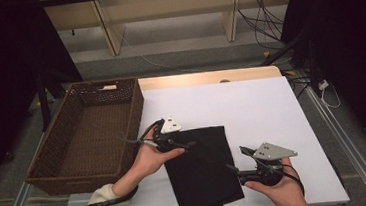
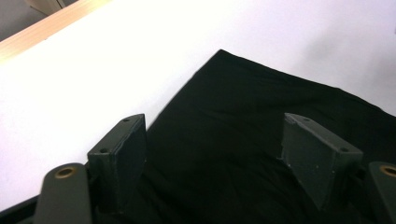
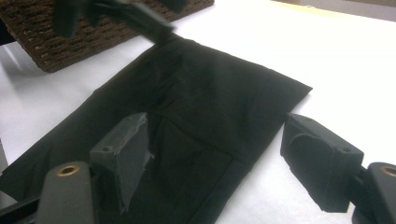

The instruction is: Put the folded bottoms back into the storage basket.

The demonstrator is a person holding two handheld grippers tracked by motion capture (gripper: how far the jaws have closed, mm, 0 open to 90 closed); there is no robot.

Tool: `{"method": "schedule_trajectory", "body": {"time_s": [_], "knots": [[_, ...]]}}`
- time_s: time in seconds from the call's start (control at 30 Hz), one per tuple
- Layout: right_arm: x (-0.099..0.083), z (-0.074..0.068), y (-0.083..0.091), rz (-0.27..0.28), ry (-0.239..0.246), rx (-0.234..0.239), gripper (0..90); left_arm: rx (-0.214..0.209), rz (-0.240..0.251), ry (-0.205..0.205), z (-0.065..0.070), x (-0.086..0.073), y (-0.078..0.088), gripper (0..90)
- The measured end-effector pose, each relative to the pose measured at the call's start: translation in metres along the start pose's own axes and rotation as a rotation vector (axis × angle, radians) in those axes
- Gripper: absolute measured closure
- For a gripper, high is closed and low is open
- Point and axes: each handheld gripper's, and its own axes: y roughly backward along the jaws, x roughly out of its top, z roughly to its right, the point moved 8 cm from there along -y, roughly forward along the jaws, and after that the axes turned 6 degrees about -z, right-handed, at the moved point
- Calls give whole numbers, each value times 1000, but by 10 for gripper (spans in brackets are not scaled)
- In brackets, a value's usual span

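High view, cloth: a folded black cloth is seen lying flat on the white table, near its front edge, between the two hands.
High view, left gripper: the left gripper is held over the cloth's upper left corner; its tips are small and dark against the cloth, so their gap cannot be judged here.
High view, right gripper: the right gripper is held at the cloth's right edge, pointing left toward it.
High view, basket: a brown wicker basket is set at the table's left side, just beside the cloth's far corner.
Left gripper view, jaws: the jaws are seen standing wide apart above the cloth, nothing gripped between them.
Right gripper view, jaws: the jaws are spread wide, one over the cloth, the other over bare table; nothing is clamped.
Right gripper view, background: the basket is seen beyond the cloth's far end.
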Motion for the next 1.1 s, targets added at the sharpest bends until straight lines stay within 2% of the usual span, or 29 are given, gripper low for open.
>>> {"method": "schedule_trajectory", "body": {"time_s": [0.23, 0.33, 0.57, 0.8, 1.1], "knots": [[-1, 0, -1, -4, 5, 1, 249, 1, -73, 18, -11, 12, -37, 244], [-1, -1, -1, -2, -8, 9, 249, -7, -99, 35, -14, 14, -52, 245], [-1, -1, -1, -6, -6, 9, 250, -20, -154, 50, -18, 18, -78, 264], [-1, -1, -1, 0, -8, 11, 250, -40, -217, 57, -19, 13, -92, 291], [-1, -1, -1, -3, 0, 10, 251, -60, -268, 56, -14, 12, -95, 359]]}}
